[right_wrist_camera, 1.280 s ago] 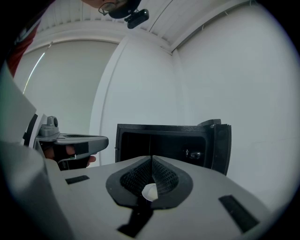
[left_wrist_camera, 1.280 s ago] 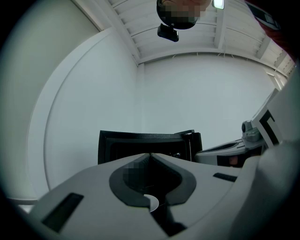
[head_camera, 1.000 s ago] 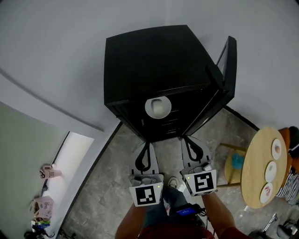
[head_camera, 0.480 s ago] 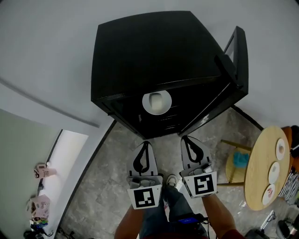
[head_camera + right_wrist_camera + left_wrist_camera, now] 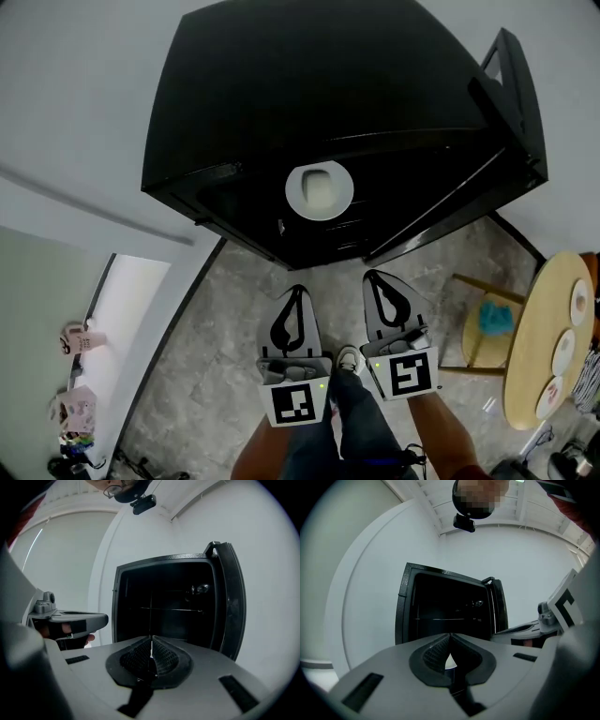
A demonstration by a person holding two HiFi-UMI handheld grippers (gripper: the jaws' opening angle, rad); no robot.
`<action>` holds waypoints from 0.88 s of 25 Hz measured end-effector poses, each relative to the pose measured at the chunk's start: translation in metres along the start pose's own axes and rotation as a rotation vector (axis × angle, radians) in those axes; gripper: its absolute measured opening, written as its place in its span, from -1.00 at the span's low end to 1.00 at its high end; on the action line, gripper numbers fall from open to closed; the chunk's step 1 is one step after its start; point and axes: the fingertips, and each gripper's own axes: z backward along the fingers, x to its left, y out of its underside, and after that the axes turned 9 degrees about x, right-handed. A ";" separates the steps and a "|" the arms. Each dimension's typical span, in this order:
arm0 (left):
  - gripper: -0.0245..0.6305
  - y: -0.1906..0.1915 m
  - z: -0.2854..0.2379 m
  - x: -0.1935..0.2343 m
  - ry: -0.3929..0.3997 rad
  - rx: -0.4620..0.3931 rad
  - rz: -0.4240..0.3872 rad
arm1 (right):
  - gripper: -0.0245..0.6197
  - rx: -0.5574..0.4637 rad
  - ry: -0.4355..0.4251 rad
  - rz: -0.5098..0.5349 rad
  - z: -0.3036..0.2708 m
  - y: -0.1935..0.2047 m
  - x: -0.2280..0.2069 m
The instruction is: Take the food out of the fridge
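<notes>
The left gripper [image 5: 294, 292] and right gripper [image 5: 379, 277], jaws pressed together on nothing, point side by side at an open black fridge [image 5: 309, 84]. A white dish [image 5: 319, 190] of food sits just inside the fridge's front edge, apart from both tips. The door [image 5: 511, 103] hangs open at right.

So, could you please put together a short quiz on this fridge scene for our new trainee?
1. Fill in: the left tongs and right tongs are both ____ and empty.
2. True or false: the door of the black cabinet fridge is closed.
3. The round white plate sits: A) on top of the fridge B) inside the fridge C) between the left tongs.
Key: 1 shut; 2 false; 3 B.
</notes>
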 end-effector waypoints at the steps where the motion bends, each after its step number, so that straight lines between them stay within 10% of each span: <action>1: -0.88 0.004 -0.001 0.000 -0.001 0.000 0.003 | -0.85 -0.002 0.001 -0.003 -0.002 0.004 0.000; 22: -0.88 0.082 -0.019 0.002 -0.005 -0.003 -0.006 | -0.85 -0.001 0.030 -0.035 -0.030 0.081 0.001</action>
